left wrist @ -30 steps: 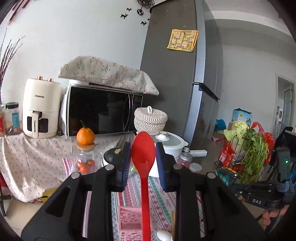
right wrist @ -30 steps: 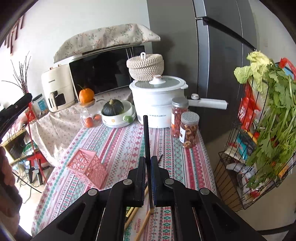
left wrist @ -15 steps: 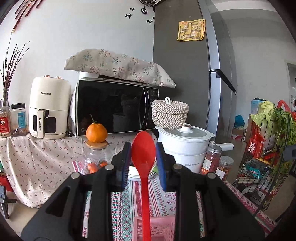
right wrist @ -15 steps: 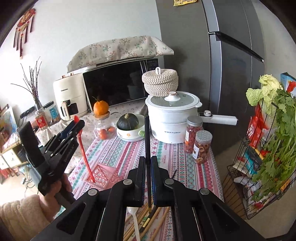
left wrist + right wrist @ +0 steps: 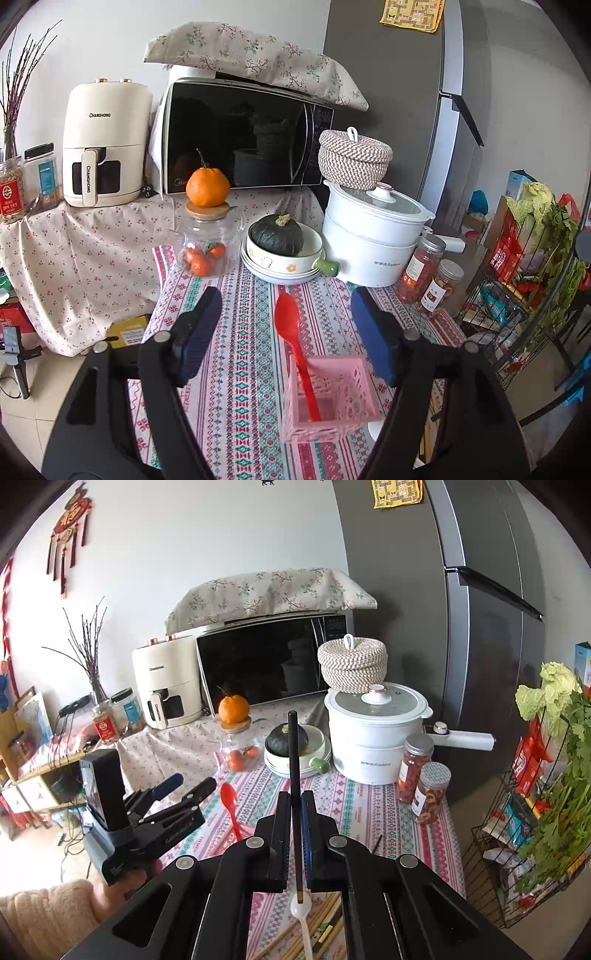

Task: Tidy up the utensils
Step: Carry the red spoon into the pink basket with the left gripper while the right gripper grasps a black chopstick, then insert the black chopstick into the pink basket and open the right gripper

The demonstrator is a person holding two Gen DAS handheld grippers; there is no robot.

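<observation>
A red plastic spoon (image 5: 291, 332) stands tilted in a pink lattice basket (image 5: 332, 402) on the striped tablecloth, bowl end up. My left gripper (image 5: 286, 328) is open, its jaws wide apart on either side of the spoon and not touching it. In the right wrist view the left gripper (image 5: 184, 788) is open beside the red spoon (image 5: 229, 805). My right gripper (image 5: 294, 808) is shut on a black chopstick (image 5: 293, 753) held upright above the table. A white spoon (image 5: 303, 923) and several wooden chopsticks (image 5: 317, 926) lie below it.
At the back of the table stand a glass jar with an orange on its lid (image 5: 208, 240), a bowl holding a dark squash (image 5: 284, 247), a white cooker (image 5: 373, 240) and two spice jars (image 5: 432, 277). A wire rack of vegetables (image 5: 546, 794) stands at the right.
My left gripper has opened and let go of the red spoon, which now stands in the pink basket. My right gripper has stayed shut on the black chopstick.
</observation>
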